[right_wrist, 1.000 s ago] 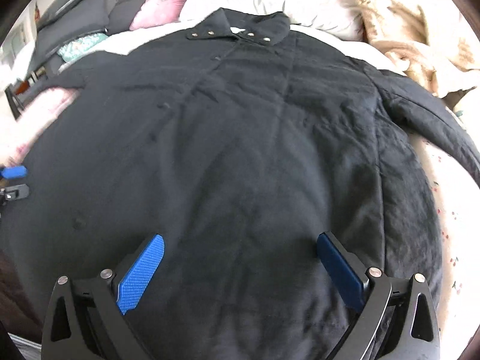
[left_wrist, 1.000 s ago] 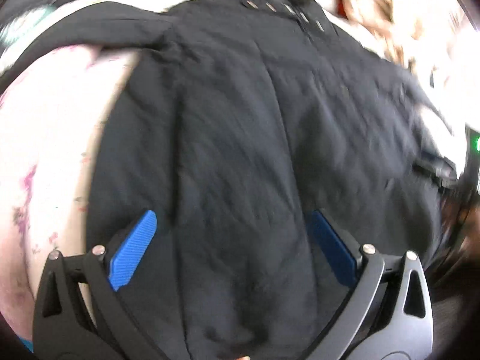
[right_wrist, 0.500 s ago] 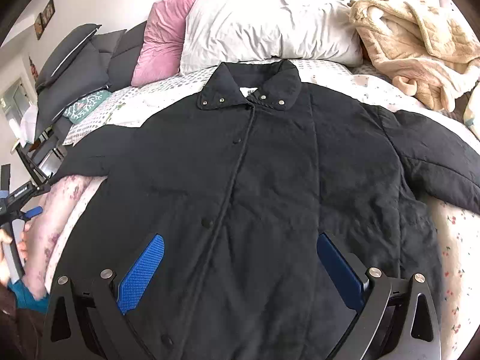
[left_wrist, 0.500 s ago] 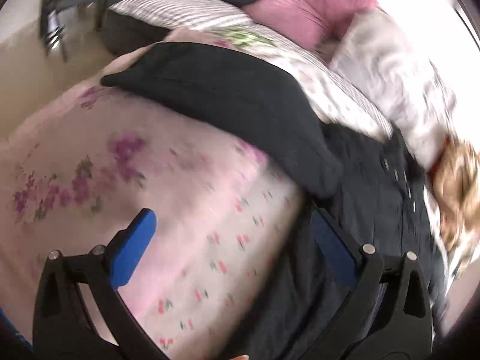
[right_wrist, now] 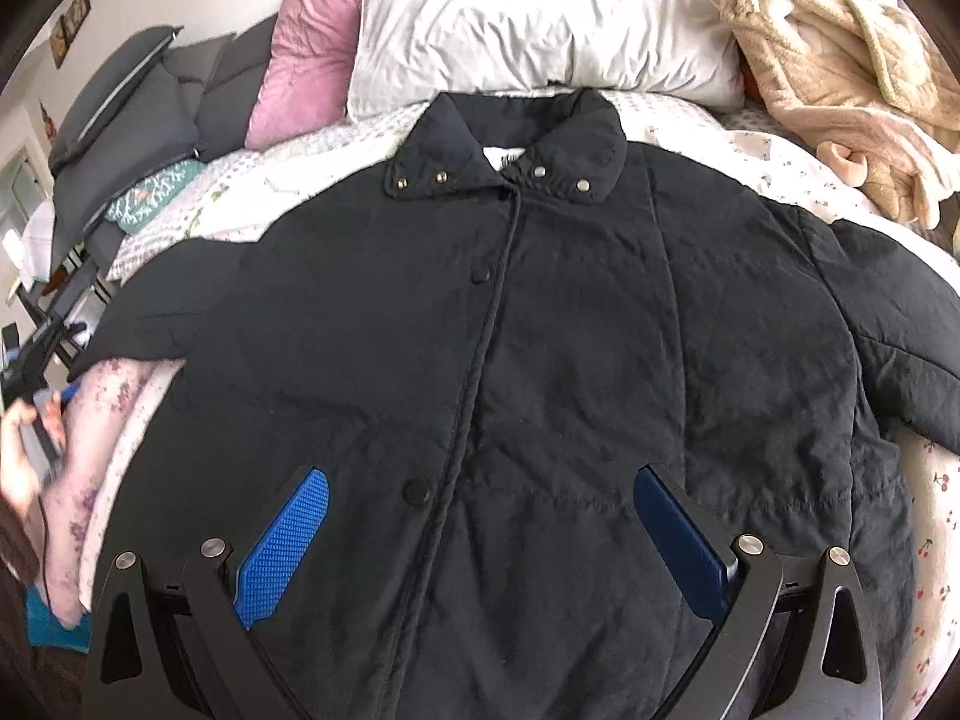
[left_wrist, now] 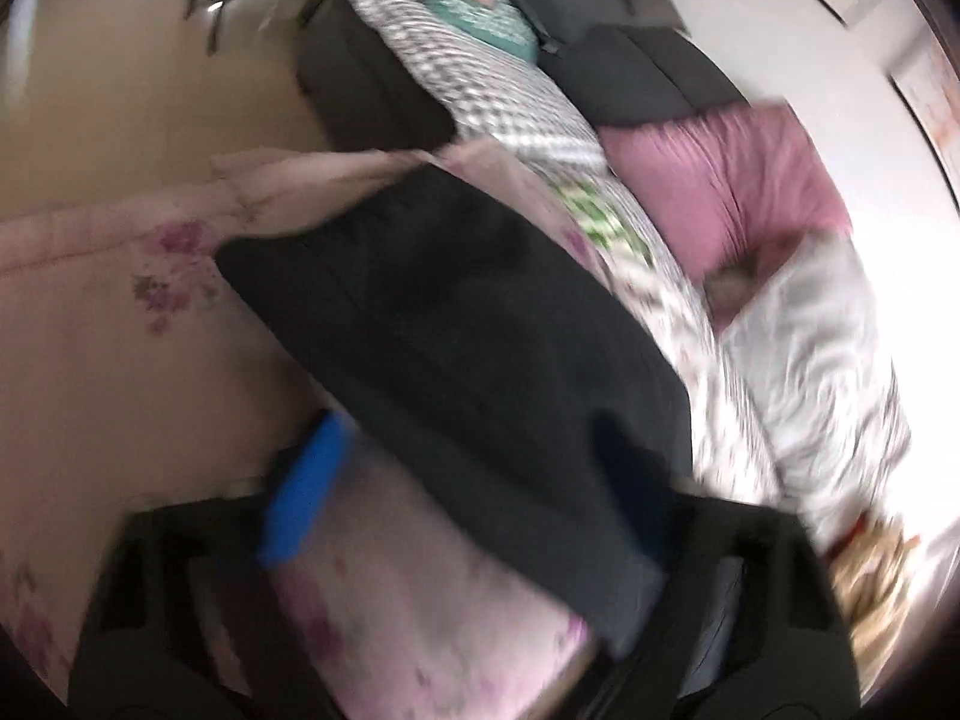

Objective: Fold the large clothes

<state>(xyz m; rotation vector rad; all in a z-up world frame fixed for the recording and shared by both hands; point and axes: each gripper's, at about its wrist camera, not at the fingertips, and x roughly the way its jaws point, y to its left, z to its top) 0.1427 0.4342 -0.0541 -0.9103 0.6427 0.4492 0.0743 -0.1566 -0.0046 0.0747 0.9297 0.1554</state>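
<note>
- The bed (right_wrist: pixel 798 174) carried a pale floral sheet; beyond the fingers of the right gripper (right_wrist: pixel 480 540) lay a white pillow (right_wrist: pixel 540 18), a pink pillow (right_wrist: pixel 312 48) and a beige fleece robe (right_wrist: pixel 840 72), with grey cushions (right_wrist: pixel 126 102) stacked further off to their left.
- The right wrist view alone showed the whole black jacket (right_wrist: pixel 540 330), spread front-up with its collar far from the fingers and snaps fastened; it also caught a hand (right_wrist: pixel 24 456) holding the left gripper at the frame's left edge.
- The left wrist view, heavily blurred, alone showed the tan floor (left_wrist: pixel 120 90) beyond the bed's edge and the jacket's sleeve (left_wrist: pixel 456 324) lying on a pink floral quilt (left_wrist: pixel 108 360).
- The right gripper's fingers stood wide apart above the jacket's lower front, holding nothing.
- The left gripper (left_wrist: pixel 480 510) had just been closing its fingers; the sleeve's near end lay between them, nearer the right-hand finger, but blur hid whether the pads pressed it.
</note>
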